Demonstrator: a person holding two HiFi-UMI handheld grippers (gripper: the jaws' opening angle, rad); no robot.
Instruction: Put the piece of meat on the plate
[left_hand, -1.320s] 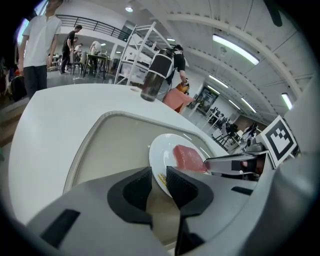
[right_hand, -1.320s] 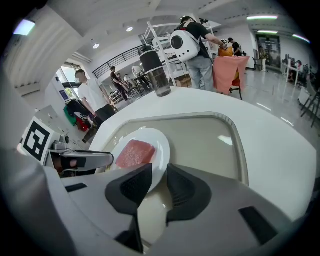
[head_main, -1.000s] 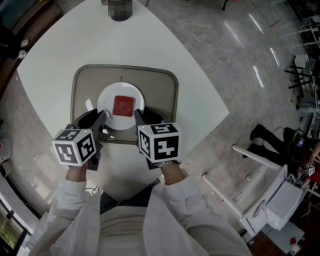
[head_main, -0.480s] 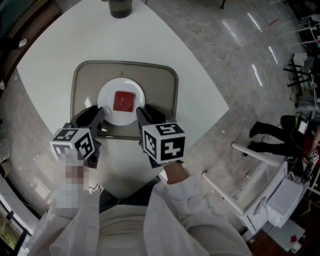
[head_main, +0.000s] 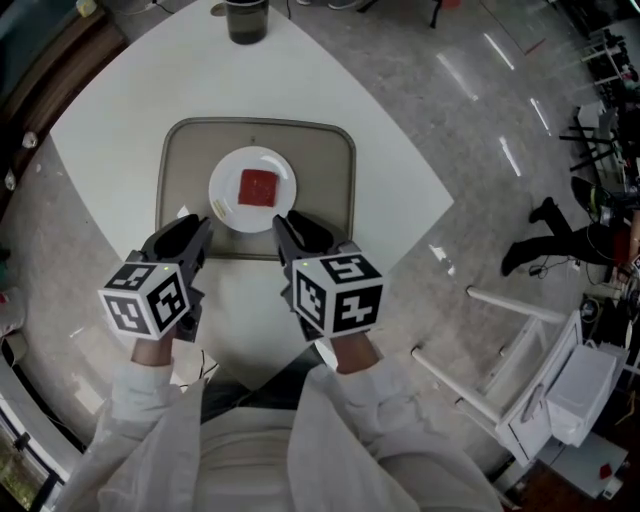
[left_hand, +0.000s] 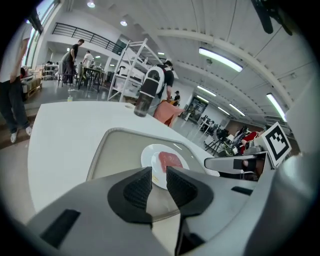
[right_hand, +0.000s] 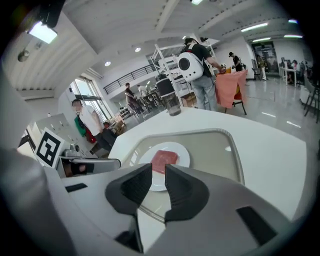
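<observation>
Red meat (head_main: 258, 187) lies on white plate (head_main: 226, 172); likely soft, slick: pinch opposite edges. Your left tool (head_main: 196, 232), right tool (head_main: 286, 226): narrow, empty.

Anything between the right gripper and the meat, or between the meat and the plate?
Nothing visible. The meat already lies on the plate, inside the tray. The right gripper hovers at the tray's near edge, jaws slightly apart and empty.
</observation>
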